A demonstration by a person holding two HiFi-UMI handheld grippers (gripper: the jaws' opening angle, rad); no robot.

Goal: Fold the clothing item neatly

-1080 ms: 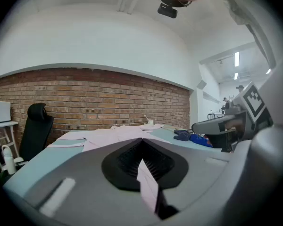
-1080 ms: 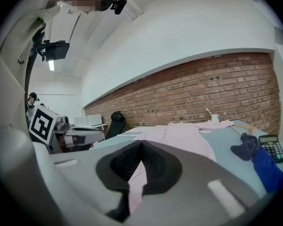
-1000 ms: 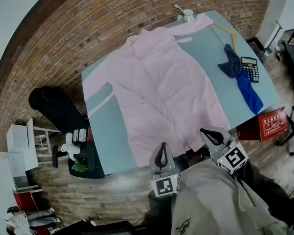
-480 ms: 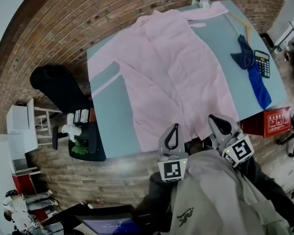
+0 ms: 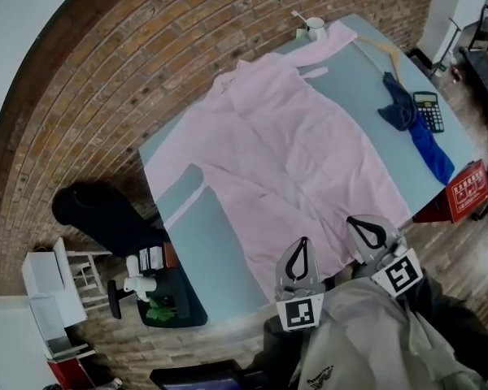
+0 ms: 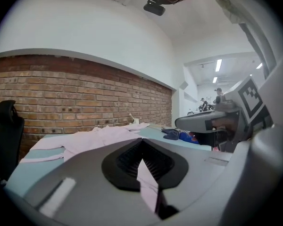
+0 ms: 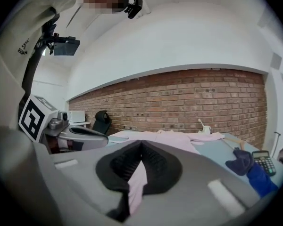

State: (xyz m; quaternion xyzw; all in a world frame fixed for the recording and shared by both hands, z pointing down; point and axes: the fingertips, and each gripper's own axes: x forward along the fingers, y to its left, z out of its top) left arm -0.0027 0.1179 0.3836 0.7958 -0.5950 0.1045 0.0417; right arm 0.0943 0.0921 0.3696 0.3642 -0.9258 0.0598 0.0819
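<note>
Jaws of left gripper (image 5: 302,244) and right gripper (image 5: 356,223) clamped on pink shirt (image 5: 293,145) hem; red box (image 5: 470,192) lettering unreadable.

Table (image 5: 211,242): blue cloth (image 5: 415,132) at its right edge, calculator (image 5: 429,110) just beside it. Cup (image 5: 314,28) at the far corner, hanger (image 5: 380,49) near. Red box (image 5: 470,190) beyond the right edge; black chair (image 5: 98,218) off the left.

Nothing here reads clearly. The white print on the red box (image 5: 470,192) at the right is too small to read, and so is the dark lettering on the person's grey top (image 5: 366,335). The left gripper (image 5: 301,246) and the right gripper (image 5: 359,224) each carry a black-and-white square marker.
</note>
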